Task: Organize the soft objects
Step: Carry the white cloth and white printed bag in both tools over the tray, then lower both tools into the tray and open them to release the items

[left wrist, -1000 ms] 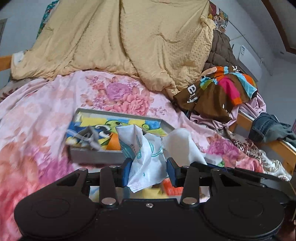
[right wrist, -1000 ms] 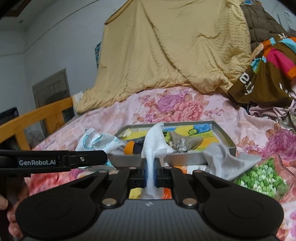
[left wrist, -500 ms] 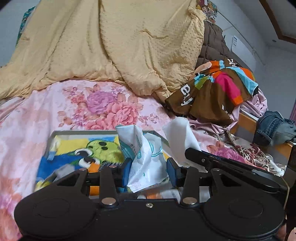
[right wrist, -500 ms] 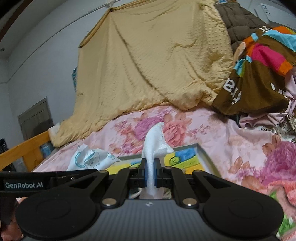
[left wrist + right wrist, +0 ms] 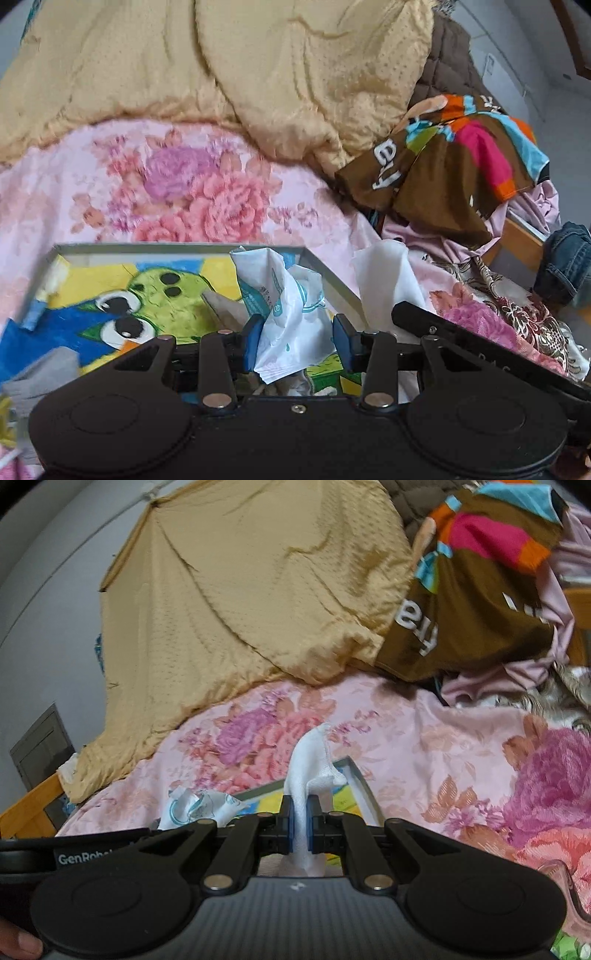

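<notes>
My left gripper (image 5: 298, 343) is shut on a crumpled white tissue packet with teal print (image 5: 286, 310), held above a grey-rimmed tray (image 5: 177, 248) with a cartoon picture. The packet also shows in the right wrist view (image 5: 195, 806). My right gripper (image 5: 300, 829) is shut on a white tissue (image 5: 308, 764) that stands up between its fingers, above the tray's right corner (image 5: 354, 775). The same tissue shows in the left wrist view (image 5: 388, 277), right of the packet. A grey cloth (image 5: 40, 376) lies at the tray's near left.
The tray rests on a pink floral bedsheet (image 5: 166, 184). A tan blanket (image 5: 240, 62) is heaped behind it. A brown multicoloured garment (image 5: 450, 162), pinkish clothes and jeans (image 5: 565, 262) lie at the right by the wooden bed rail (image 5: 521, 240).
Both grippers have moved forward over the tray with their loads still held. The tray's picture now fills the left view's lower left; the right view has tilted up.
</notes>
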The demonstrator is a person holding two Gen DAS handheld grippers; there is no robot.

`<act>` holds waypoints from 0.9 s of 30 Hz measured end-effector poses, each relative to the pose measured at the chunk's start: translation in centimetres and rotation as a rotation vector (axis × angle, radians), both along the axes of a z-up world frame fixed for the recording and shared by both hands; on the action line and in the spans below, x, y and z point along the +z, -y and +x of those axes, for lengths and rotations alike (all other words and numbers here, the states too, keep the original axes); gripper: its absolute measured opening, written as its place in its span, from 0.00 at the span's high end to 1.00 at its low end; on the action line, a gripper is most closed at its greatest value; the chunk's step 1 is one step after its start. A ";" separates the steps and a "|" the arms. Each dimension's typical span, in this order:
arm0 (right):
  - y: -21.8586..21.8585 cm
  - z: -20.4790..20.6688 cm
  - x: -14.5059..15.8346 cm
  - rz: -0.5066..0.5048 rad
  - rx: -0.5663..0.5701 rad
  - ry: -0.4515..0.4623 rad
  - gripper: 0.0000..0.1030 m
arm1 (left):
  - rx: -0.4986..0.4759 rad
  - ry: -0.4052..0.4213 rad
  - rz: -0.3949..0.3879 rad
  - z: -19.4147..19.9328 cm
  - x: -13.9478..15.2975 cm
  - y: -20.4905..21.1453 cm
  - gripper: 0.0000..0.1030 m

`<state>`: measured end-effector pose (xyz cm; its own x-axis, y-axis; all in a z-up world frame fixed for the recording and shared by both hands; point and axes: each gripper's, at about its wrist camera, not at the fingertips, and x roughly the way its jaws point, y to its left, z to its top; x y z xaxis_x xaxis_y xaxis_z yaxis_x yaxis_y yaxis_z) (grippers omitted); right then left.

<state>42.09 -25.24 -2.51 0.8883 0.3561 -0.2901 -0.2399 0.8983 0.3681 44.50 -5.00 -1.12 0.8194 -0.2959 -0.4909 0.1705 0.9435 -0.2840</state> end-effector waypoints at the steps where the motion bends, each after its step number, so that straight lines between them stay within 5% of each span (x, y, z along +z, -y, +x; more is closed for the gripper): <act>1: 0.2 0.3 -0.2 0.009 0.002 -0.015 0.93 | -0.002 -0.013 -0.002 0.5 -0.2 0.1 0.59; 10: 0.6 1.9 -1.5 -0.012 0.014 -0.111 0.93 | -0.021 -0.110 -0.019 3.2 -1.7 1.2 0.58; 27: 1.0 3.0 -2.7 -0.007 0.033 -0.193 0.88 | -0.026 -0.166 -0.047 4.8 -2.4 1.0 0.53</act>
<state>45.07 -26.28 -5.20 0.8039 0.3812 -0.4567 -0.1946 0.8940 0.4037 49.31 -6.01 -3.48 0.7202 -0.3417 -0.6038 0.1418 0.9244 -0.3540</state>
